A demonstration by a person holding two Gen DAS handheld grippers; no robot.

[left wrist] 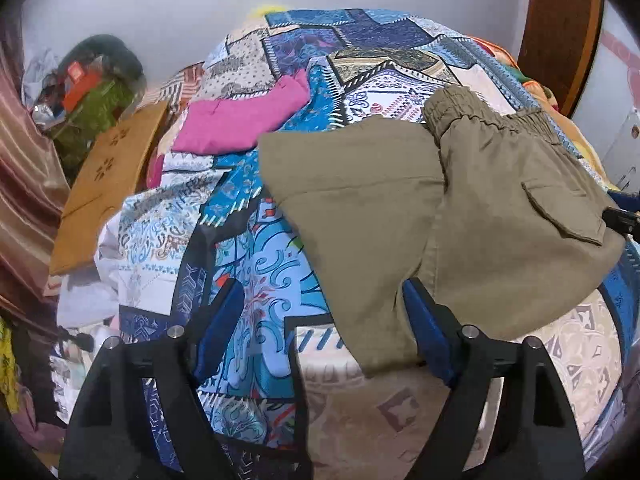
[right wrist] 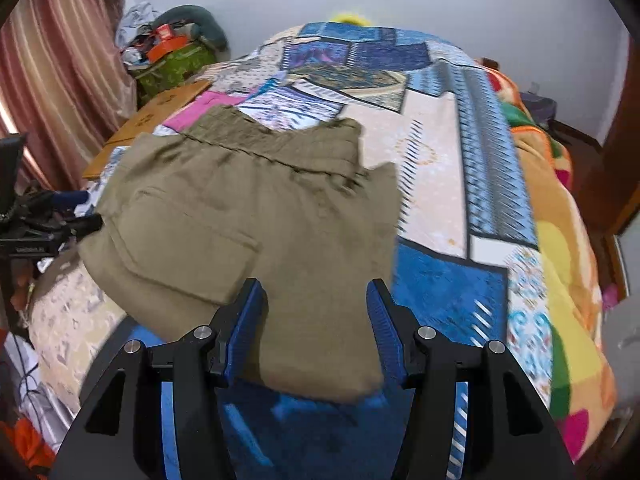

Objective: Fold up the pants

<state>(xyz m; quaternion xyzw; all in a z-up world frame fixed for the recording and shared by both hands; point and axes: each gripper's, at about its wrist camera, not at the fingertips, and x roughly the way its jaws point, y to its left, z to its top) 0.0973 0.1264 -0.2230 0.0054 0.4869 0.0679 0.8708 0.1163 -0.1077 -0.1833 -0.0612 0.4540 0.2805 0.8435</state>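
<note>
Olive-green cargo pants [left wrist: 440,208] lie folded on a patchwork bedspread [left wrist: 256,256], waistband toward the wall and a flap pocket on top. My left gripper [left wrist: 320,320] is open at the pants' near left corner, its right finger [left wrist: 428,332] touching the cloth edge. In the right wrist view the pants [right wrist: 248,216] lie flat, and my right gripper [right wrist: 316,320] is open, its fingers standing on either side of the near edge of the cloth, holding nothing. The left gripper's tip [right wrist: 86,224] shows at the pants' left side.
A pink garment [left wrist: 244,120] lies beyond the pants. A brown cardboard sheet [left wrist: 108,184] lies at the bed's left edge beside a striped curtain [right wrist: 60,72]. A cluttered green bag [right wrist: 172,60] stands by the wall. An orange floral blanket [right wrist: 560,216] covers the bed's right side.
</note>
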